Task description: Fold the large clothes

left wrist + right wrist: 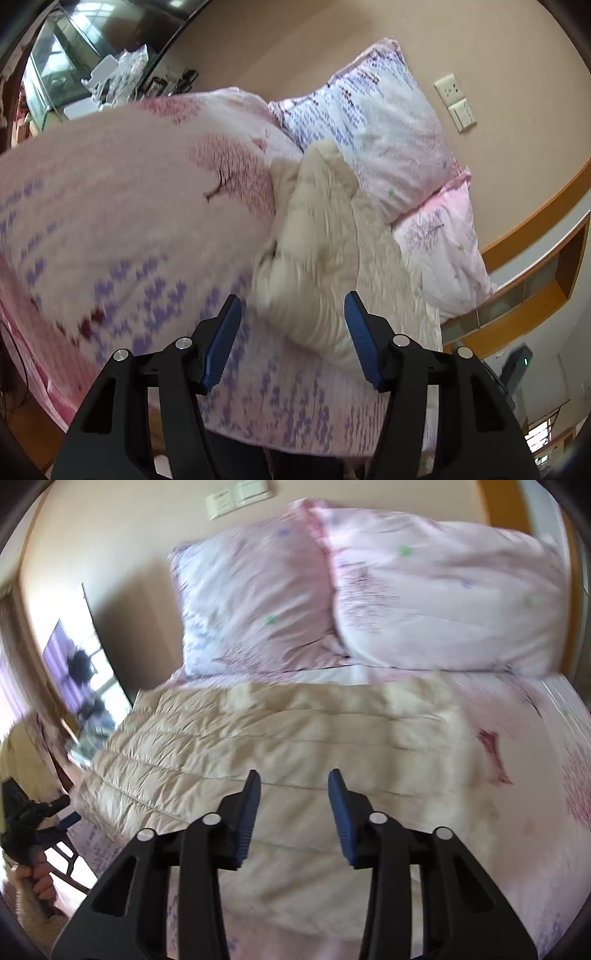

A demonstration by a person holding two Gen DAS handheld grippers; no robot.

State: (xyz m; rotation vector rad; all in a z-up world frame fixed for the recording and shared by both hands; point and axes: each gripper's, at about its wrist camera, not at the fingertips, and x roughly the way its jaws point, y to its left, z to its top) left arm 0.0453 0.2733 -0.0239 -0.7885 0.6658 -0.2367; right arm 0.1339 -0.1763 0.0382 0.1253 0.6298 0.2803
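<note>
Both tongs, left (292, 301) and right (294, 775), tilt downward, spread and empty, above the cream quilted jacket (280, 746) lying rumpled on the bed (535, 812).

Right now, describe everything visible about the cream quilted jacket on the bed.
The cream quilted jacket looks like a puffy, lightly shiny padded garment stitched in parallel channels. It lies spread across the pink floral bedcover, below the two pillows. In the left wrist view one part is bunched and raised. Both the left gripper and right gripper hover open above it, neither holding it.
</note>
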